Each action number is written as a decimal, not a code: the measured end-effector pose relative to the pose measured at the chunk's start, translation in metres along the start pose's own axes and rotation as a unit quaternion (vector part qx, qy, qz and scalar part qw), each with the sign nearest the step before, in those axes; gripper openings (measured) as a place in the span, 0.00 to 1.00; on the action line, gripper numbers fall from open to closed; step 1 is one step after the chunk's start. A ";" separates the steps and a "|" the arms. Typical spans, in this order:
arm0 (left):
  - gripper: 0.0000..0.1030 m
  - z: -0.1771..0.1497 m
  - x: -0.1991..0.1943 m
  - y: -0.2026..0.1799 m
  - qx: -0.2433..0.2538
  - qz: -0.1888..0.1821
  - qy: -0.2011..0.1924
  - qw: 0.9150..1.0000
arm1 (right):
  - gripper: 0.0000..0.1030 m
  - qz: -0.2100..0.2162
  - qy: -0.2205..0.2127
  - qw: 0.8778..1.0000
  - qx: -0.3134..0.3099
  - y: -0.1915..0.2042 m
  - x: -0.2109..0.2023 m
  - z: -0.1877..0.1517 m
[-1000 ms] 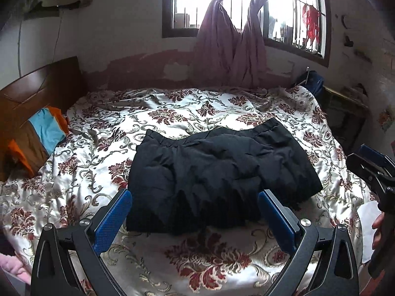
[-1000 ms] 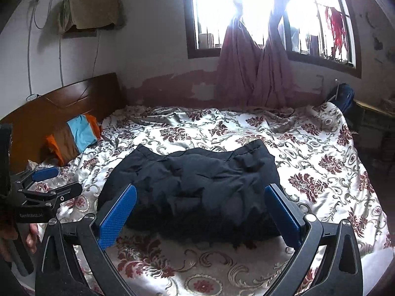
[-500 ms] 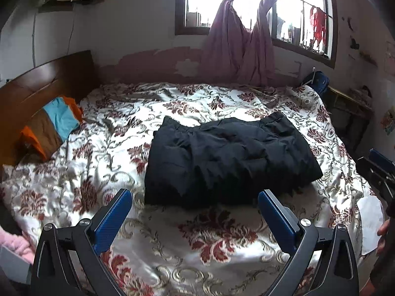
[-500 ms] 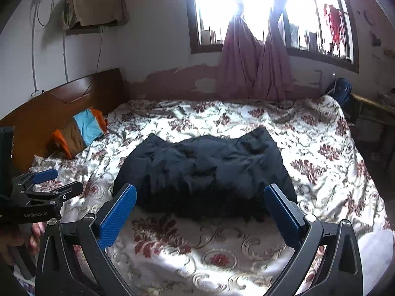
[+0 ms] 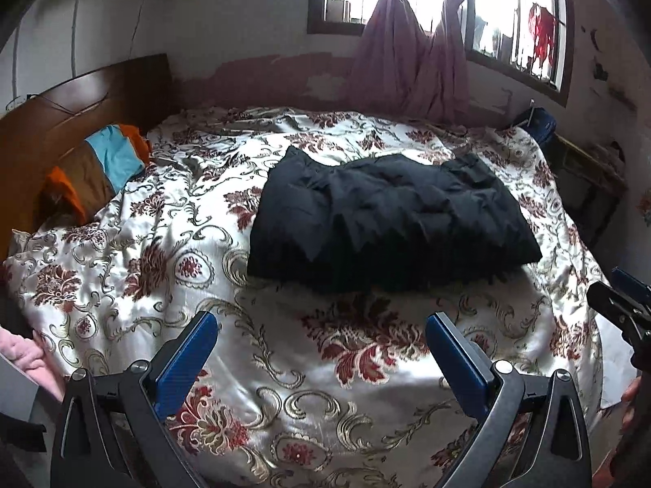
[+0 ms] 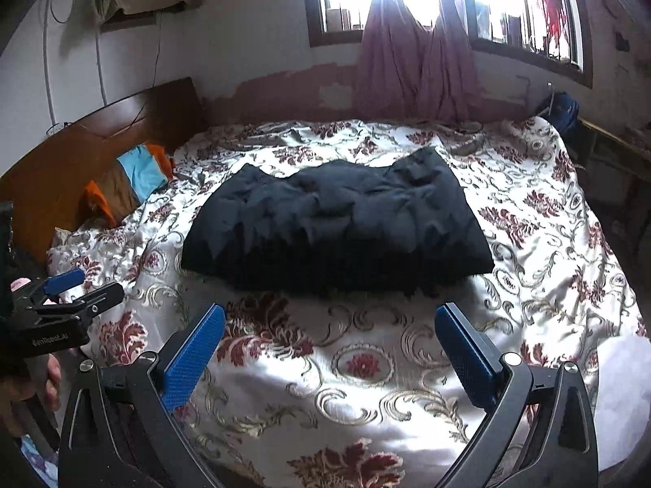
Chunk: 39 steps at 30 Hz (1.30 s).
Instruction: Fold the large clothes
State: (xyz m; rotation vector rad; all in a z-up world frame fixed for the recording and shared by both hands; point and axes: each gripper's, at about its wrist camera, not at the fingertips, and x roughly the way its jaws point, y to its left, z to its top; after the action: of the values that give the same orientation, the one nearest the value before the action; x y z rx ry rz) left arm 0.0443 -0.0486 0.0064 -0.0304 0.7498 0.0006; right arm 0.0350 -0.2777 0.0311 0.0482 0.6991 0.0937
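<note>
Evidently we held both the left claw (image 5: 321, 360) and the right claw (image 6: 331, 349) spread wide and empty, well short of the dark padded garment (image 5: 386, 219), which lay as a folded bundle mid-bed (image 5: 142, 276), probably because the fold looked finished.

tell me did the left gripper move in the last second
Yes. The left gripper has backed away from the folded black garment; more bedspread now shows before it.

Matt black quilted garment (image 5: 390, 215), glossy satin floral bedspread (image 5: 285, 366), polished wooden headboard (image 5: 81, 97)
</note>
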 end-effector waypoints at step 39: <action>1.00 -0.011 0.002 -0.023 0.027 -0.017 0.009 0.999 | 0.98 0.001 0.003 1.000 0.012 -0.015 0.002 -0.003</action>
State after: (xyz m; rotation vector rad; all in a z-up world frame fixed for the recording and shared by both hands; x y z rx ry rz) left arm 0.0386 -0.0723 -0.0025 0.0087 0.7667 -0.0528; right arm 0.0359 -0.2927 0.0267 0.0721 0.7071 0.0868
